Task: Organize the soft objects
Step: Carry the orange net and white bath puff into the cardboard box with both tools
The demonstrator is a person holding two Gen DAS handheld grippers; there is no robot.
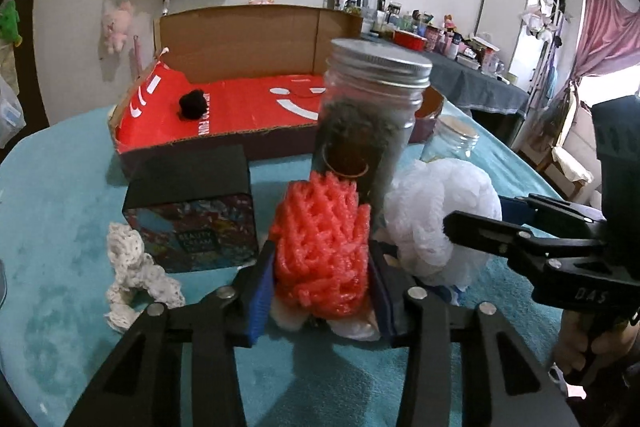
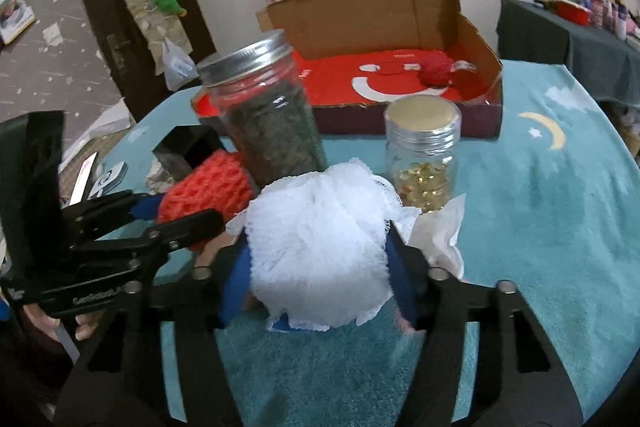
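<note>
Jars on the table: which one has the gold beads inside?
The short jar, right of the white pouf. The tall jar with the metal lid holds dark stuff instead.

Left gripper (image 1: pixel 322 259): black frame, blue ribbed fingers (image 1: pixel 262 291), round silver screws at the pivots. Right gripper (image 2: pixel 320 259): same black frame, blue fingers (image 2: pixel 236 287), silver screws. White lettering marks each gripper's side.
</note>
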